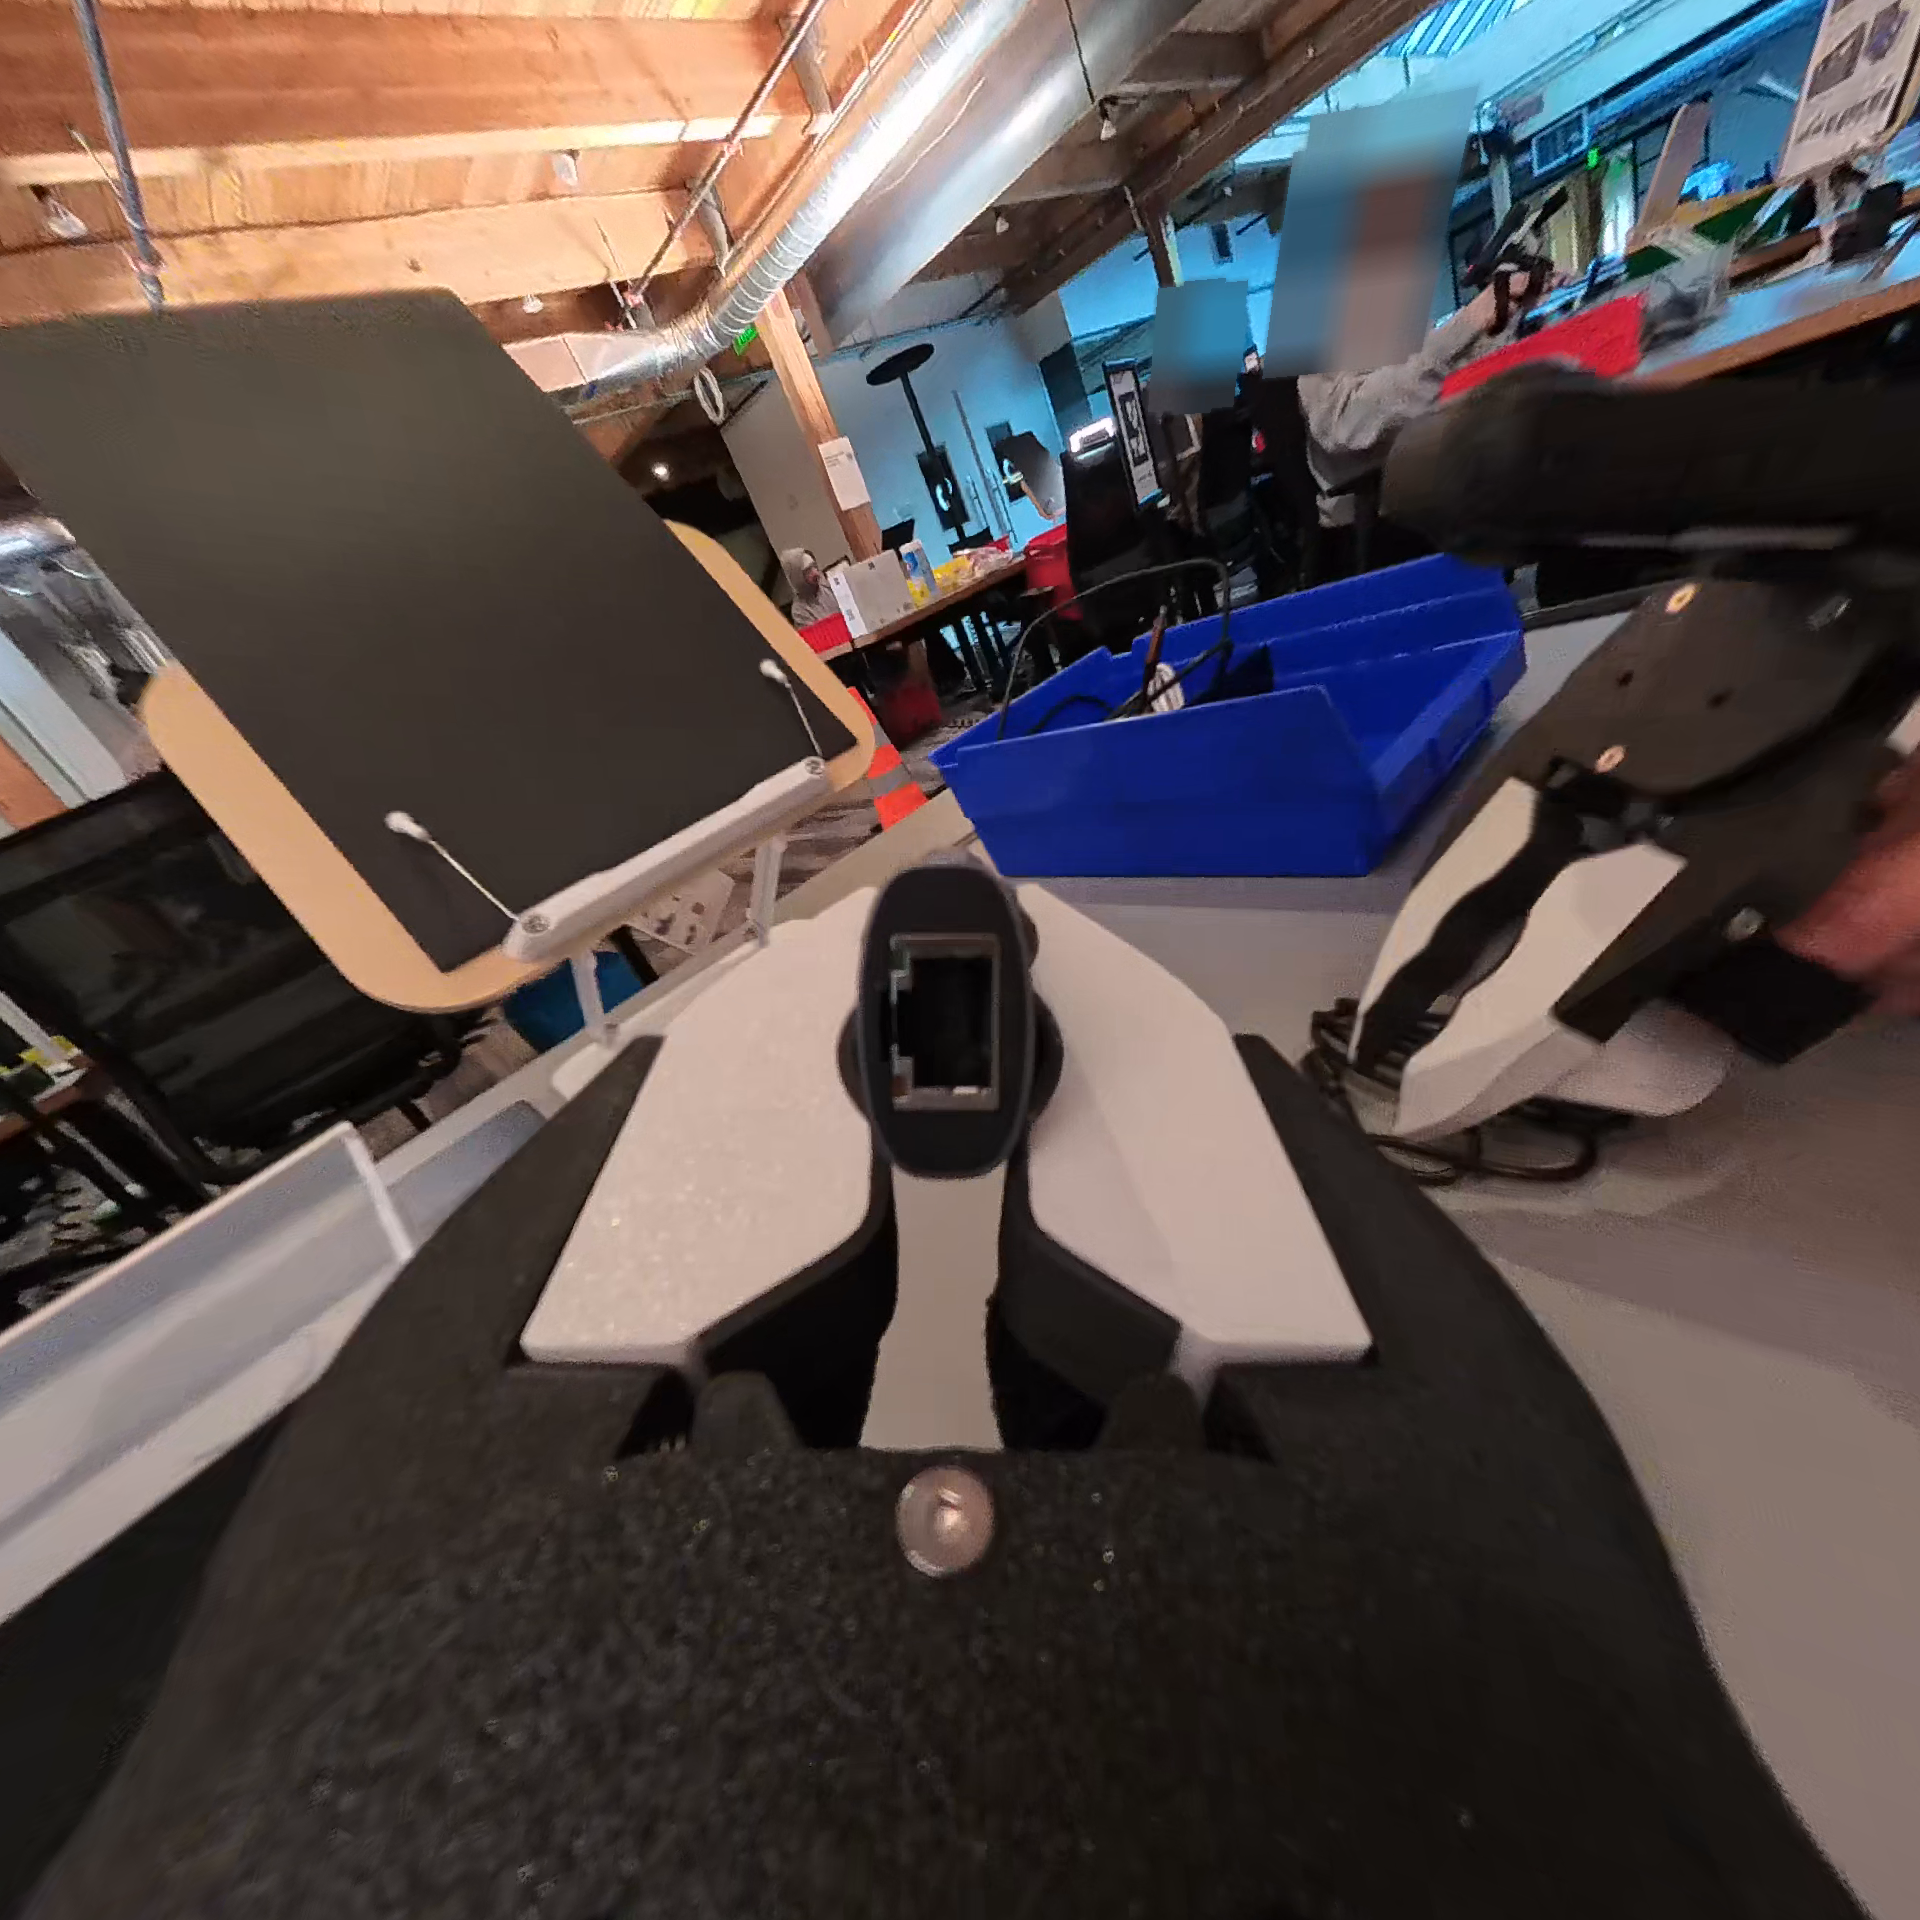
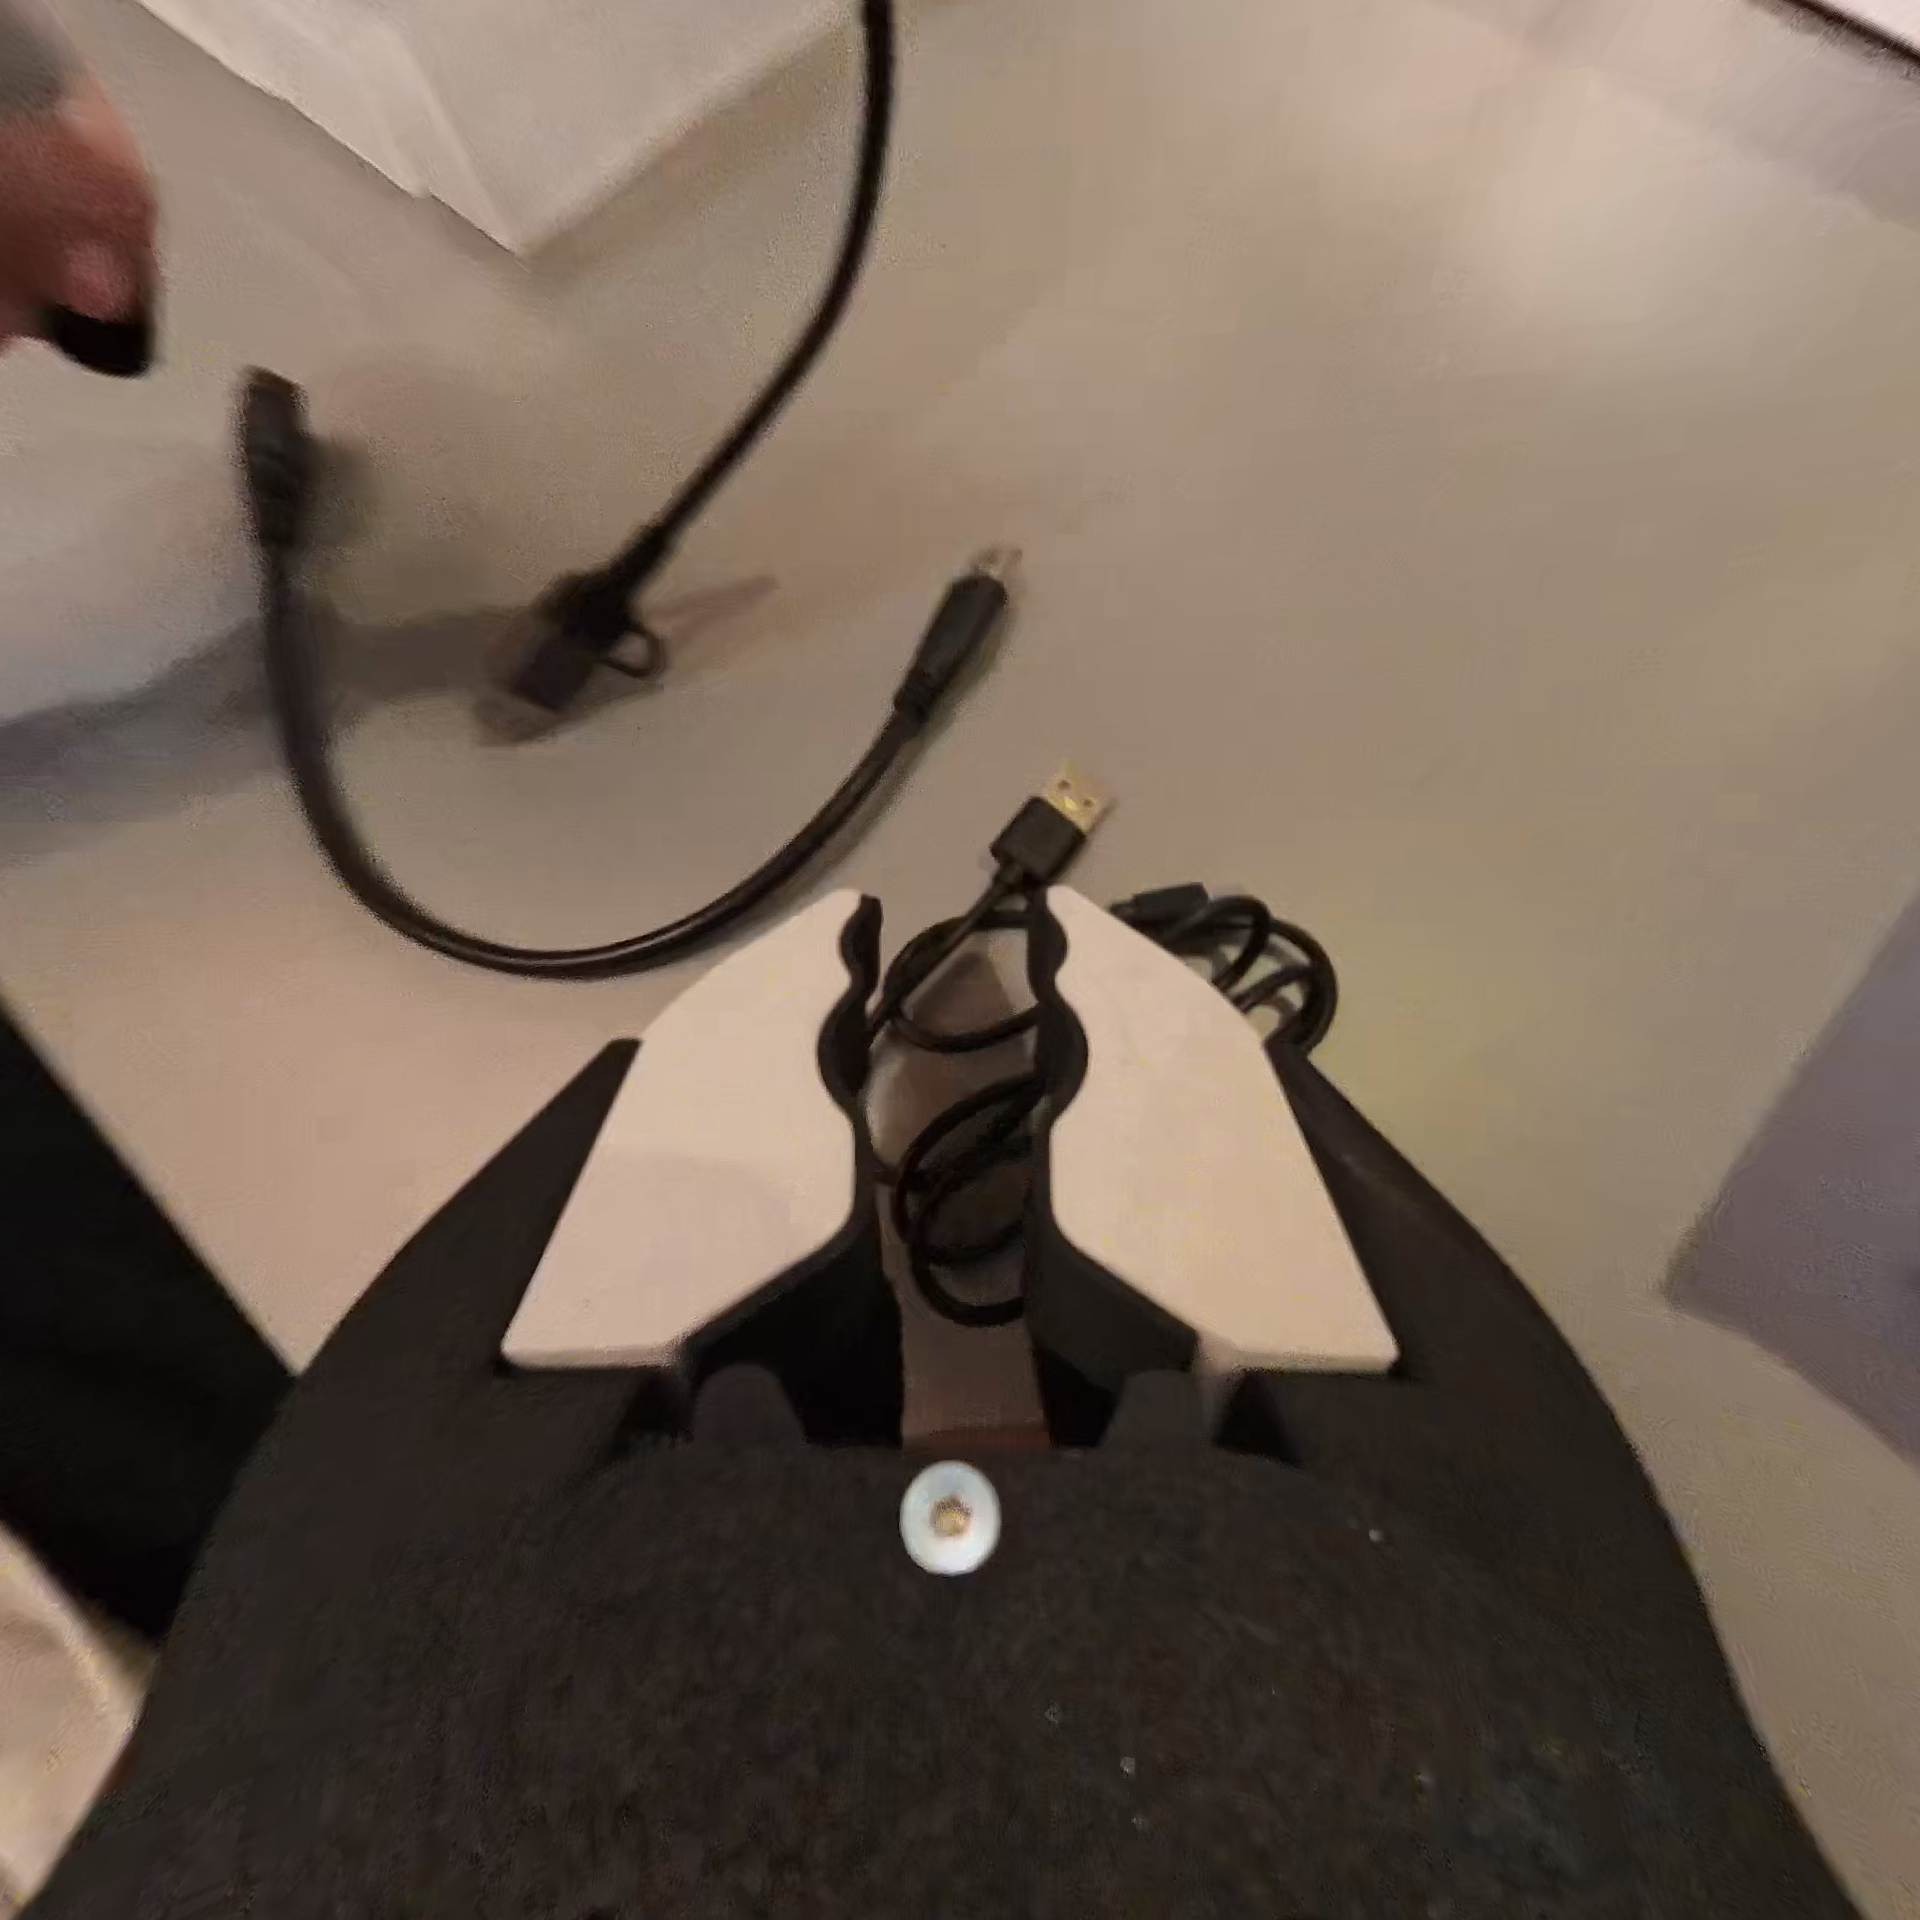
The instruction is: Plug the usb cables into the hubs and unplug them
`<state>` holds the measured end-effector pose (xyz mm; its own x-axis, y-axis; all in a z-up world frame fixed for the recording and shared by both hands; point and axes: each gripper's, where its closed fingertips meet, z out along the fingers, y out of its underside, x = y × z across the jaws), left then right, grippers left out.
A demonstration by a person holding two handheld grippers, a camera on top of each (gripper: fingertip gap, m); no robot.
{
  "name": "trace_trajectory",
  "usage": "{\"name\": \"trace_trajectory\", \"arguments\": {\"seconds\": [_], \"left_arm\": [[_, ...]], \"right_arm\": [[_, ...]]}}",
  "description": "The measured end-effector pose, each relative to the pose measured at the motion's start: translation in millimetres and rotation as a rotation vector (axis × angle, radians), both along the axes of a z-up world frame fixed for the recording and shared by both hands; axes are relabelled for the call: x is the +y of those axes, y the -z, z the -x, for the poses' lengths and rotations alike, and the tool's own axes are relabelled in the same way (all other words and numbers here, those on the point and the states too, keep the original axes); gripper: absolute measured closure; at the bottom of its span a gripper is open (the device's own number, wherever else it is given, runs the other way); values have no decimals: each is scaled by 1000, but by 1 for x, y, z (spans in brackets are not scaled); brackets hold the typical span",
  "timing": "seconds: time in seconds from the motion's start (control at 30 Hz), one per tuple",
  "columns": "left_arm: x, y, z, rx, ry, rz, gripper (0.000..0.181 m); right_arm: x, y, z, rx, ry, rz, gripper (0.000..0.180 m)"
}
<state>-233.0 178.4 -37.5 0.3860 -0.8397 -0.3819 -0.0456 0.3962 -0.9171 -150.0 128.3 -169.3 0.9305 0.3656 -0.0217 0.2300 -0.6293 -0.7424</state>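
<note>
Hub (image 1: 943, 1023) between left fingers (image 1: 727, 1143) (clamped)

My right gripper (image 2: 961, 935) points down at a pale table (image 2: 1403, 520), its 2 white fingers (image 2: 727, 1122) parted around a thin black coiled cable (image 2: 966, 1174) in the lower centre of the frame. That cable's USB plug (image 2: 1055, 826) lies just beyond the fingertips. A thicker black cable (image 2: 582, 935) curves across the left, ending in a plug (image 2: 961, 623) near centre. Another black cable (image 2: 831, 260) drops from the top edge to a blurred connector (image 2: 582, 634). A blurred hand (image 2: 73, 208) shows upper left.
</note>
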Motion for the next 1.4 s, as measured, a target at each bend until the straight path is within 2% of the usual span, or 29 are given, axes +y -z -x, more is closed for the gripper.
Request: {"name": "trace_trajectory", "arguments": {"seconds": [0.1, 0.2, 0.27, 0.43, 0.53, 0.63, 0.73, 0.83, 0.9, 1.0, 1.1, 1.27, 1.4], "left_arm": [[-5, 3, -6, -2, 27, 6, 164], [-9, 3, -9, 3, 50, 4, 164], [-9, 5, -9, 8, 53, 2, 164], [-8, 13, -8, 33, 66, -2, 164], [-9, 15, -10, 52, 70, -28, 164], [-14, 18, -14, 86, 86, -66, 164], [-17, 23, -20, 149, 83, -145, 164], [-18, 30, -26, 240, 54, -254, 163], [-19, 35, -29, 286, 38, -311, 164], [-23, 46, -36, 360, 18, -374, 163], [-30, 56, -45, 425, 8, -442, 164], [-38, 60, -56, 460, -27, -527, 164], [-40, 59, -56, 452, -18, -521, 164]], "right_arm": [[7, 5, -9, -89, 98, 28, 157], [8, 16, -9, -104, 107, 122, 161], [6, 23, -2, -63, 85, 171, 165], [3, 24, 1, -98, 0, 152, 175], [-3, 22, 0, -108, -116, 145, 176], [-3, 0, -4, -92, -196, 91, 178], [-4, -40, -7, -76, -302, 43, 177], [-13, -82, -4, -39, -407, 61, 177], [-18, -97, -5, -89, -452, 72, 177], [-31, -98, 8, -111, -513, 122, 177], [-29, -92, 13, -137, -481, 135, 177], [-34, -81, 13, -144, -465, 194, 177], [-35, -80, 12, -154, -461, 196, 177]]}}
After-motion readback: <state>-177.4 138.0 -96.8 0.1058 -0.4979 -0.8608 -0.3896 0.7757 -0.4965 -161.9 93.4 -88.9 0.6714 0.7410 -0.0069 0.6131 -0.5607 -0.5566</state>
